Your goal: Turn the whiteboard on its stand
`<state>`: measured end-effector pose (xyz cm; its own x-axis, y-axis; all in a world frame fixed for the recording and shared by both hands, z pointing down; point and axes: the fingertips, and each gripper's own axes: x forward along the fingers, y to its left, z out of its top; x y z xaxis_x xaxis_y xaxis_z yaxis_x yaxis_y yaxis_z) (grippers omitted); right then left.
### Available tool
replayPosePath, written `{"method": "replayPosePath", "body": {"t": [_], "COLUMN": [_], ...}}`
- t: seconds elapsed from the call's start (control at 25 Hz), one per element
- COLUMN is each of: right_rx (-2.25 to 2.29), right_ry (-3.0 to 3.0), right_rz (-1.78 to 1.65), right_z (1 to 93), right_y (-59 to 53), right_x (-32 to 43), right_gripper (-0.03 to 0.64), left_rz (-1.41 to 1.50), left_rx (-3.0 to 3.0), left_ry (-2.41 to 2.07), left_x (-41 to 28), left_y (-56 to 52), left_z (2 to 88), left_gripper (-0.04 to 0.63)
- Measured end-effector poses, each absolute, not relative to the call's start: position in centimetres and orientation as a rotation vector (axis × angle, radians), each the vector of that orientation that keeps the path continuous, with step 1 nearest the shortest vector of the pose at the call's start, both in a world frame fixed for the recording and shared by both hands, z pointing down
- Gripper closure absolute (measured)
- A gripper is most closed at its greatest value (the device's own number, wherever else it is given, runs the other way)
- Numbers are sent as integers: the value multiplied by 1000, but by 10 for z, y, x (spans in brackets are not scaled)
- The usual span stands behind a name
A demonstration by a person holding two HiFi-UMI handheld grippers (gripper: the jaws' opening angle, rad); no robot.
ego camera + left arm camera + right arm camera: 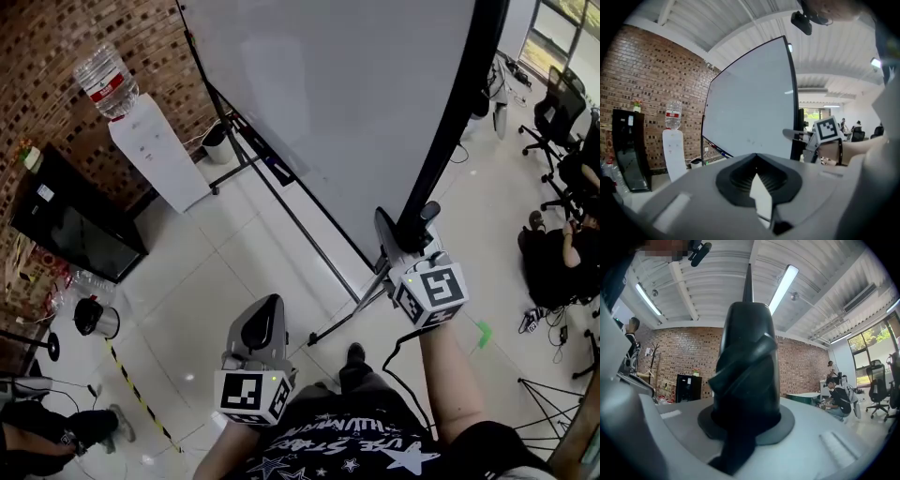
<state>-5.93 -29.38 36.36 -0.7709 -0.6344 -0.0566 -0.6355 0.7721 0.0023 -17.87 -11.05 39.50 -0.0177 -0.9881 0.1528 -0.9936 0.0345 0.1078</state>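
The whiteboard (347, 103) stands tall in front of me, a white panel with a black frame edge (459, 122) down its right side. My right gripper (410, 246) is shut on that black edge low down. In the right gripper view the frame edge (747, 357) rises straight up from between the jaws. My left gripper (265, 319) hangs free below and to the left of the board, shut, holding nothing. In the left gripper view the whiteboard (750, 112) fills the middle and the right gripper (797, 136) shows at its right edge.
The stand's black legs (281, 197) run across the tiled floor under the board. A water dispenser (155, 155), a small bin (217, 142) and a black cabinet (70, 220) line the brick wall at left. Office chairs (562, 122) and a seated person (562, 253) are at right.
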Motion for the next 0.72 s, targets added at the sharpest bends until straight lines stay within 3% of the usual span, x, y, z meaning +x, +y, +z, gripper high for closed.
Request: {"method": "replayPosePath", "body": {"t": [0.72], "right_rx": [-1108], "right_ry": [2897], "right_rz": [21], "right_z": [363], "right_y": [-207], "right_x": [-35], "right_gripper": [535], "left_rz": [69], "left_rx": [2268], "left_ry": [-1838], "left_x": [-140], "left_y": [-41], "left_z": [401], "left_gripper": [589]}}
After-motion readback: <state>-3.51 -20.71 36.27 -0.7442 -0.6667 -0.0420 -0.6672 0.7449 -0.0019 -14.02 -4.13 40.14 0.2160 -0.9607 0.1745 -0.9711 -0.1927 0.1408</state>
